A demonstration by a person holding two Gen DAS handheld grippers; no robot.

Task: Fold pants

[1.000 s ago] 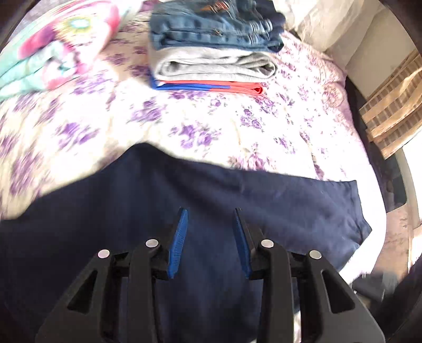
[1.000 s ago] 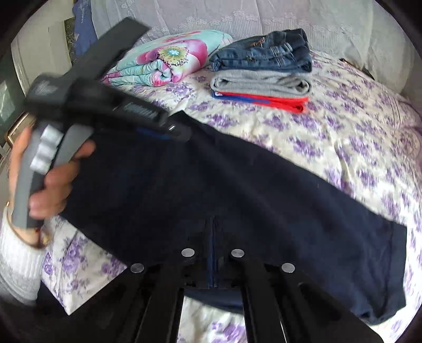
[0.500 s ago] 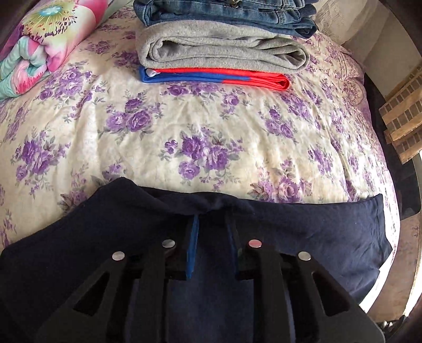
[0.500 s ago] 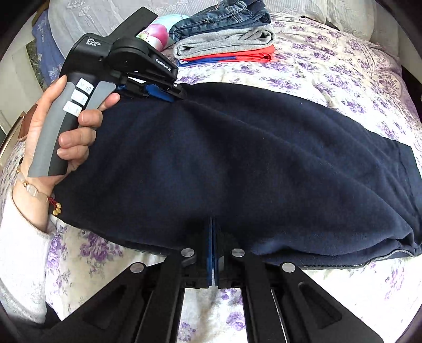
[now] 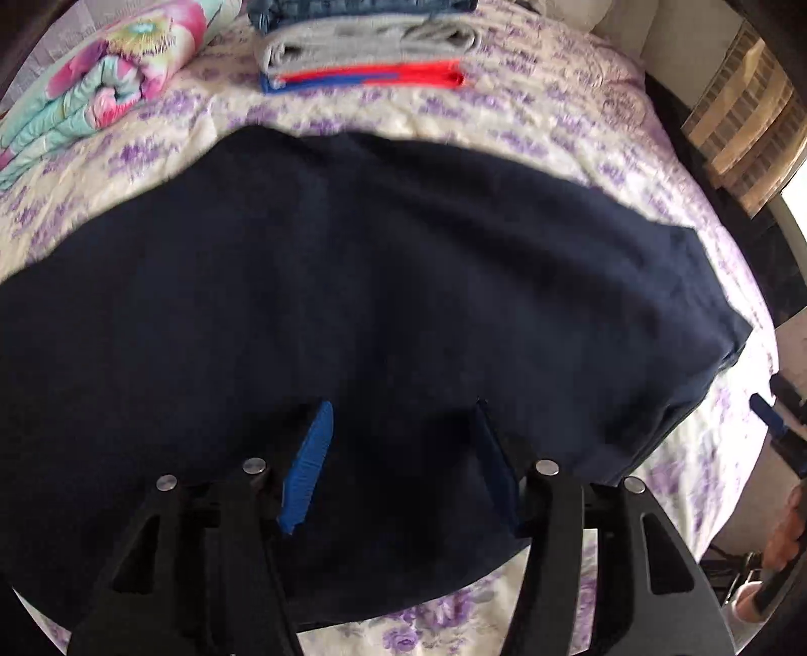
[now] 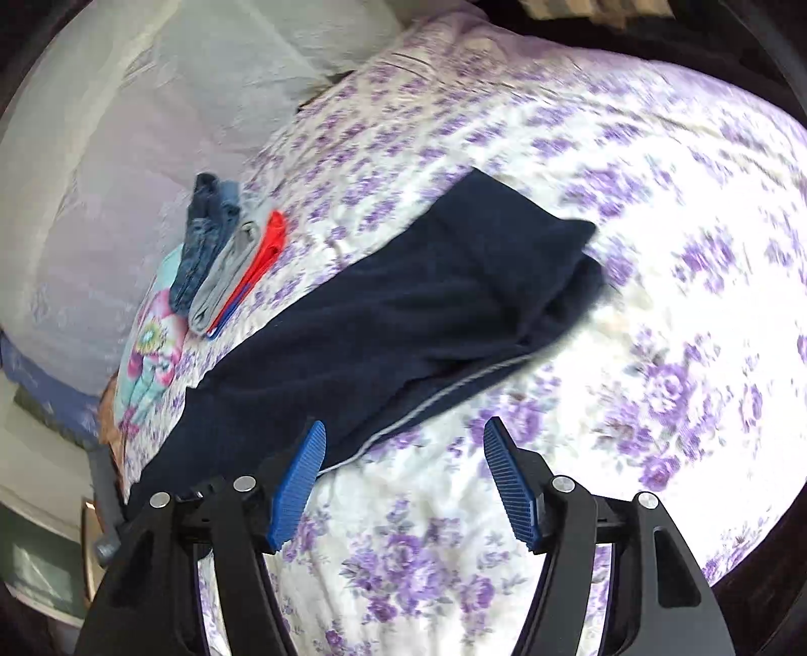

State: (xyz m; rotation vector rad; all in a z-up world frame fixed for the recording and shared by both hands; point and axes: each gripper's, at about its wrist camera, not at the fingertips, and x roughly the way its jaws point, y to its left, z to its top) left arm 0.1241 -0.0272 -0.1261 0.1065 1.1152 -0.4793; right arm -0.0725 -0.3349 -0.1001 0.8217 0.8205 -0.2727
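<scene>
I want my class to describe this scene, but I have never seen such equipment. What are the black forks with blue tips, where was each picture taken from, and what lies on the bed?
There is no robot here. A person holds a two-fingered tool in each hand, and each tool carries a wide-angle camera looking forward along its fingers. So one picture looks out from the left hand-held gripper, the other from the right hand-held gripper. The blue strips are their finger pads.

On the flowered bedspread lie dark navy pants, folded lengthwise. Behind them sits a stack of folded clothes: jeans on top, then grey, then red and blue. Beside it is a rolled floral blanket.

Both tools are open and hold nothing.
</scene>
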